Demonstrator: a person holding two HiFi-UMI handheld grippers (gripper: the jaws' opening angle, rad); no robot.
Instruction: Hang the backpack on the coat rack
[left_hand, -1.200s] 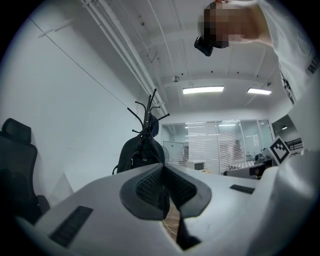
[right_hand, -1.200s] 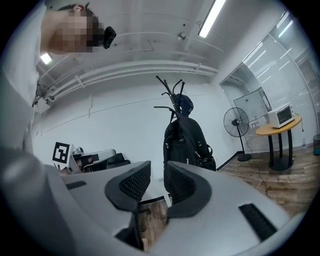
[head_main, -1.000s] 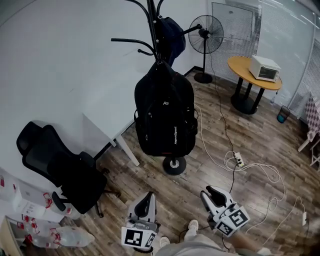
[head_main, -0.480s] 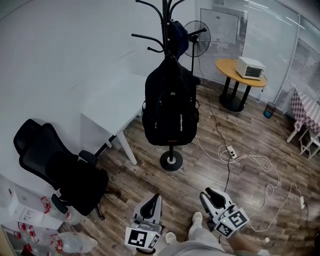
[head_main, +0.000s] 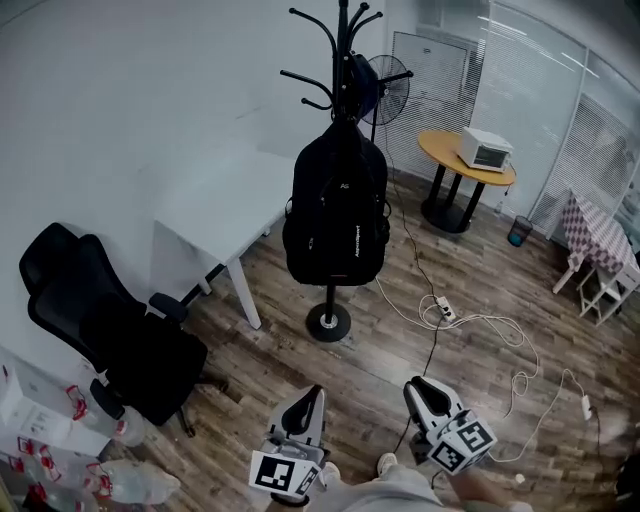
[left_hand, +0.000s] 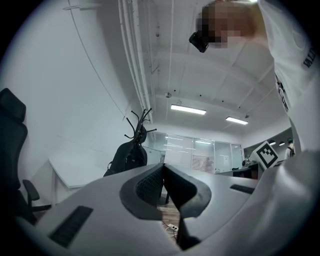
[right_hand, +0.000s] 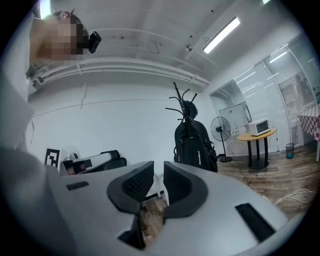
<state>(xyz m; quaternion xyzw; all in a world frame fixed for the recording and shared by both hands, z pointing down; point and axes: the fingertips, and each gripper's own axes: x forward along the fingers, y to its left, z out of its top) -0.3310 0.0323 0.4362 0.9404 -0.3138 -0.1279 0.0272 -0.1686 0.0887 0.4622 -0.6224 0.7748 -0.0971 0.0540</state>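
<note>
A black backpack (head_main: 335, 215) hangs by its top from a hook of the black coat rack (head_main: 345, 60), in front of the pole, clear of the floor. Both grippers are far from it, low at the bottom of the head view. My left gripper (head_main: 312, 393) is shut and empty. My right gripper (head_main: 418, 385) has just been closing its jaws; a narrow gap remains, with nothing in it. The left gripper view shows the backpack (left_hand: 127, 155) far off past the shut left gripper (left_hand: 163, 172). In the right gripper view the backpack (right_hand: 196, 145) hangs beyond the right gripper (right_hand: 158, 172).
A white desk (head_main: 215, 215) stands left of the rack, with a black office chair (head_main: 110, 320) nearer to me. A fan (head_main: 385, 85) and a round table (head_main: 465, 160) with a white oven (head_main: 485, 147) stand behind. A power strip (head_main: 440, 312) and cables lie on the floor.
The rack and the hanging backpack have grown smaller and farther off as I back away. Both grippers stay low at the bottom edge, empty.
</note>
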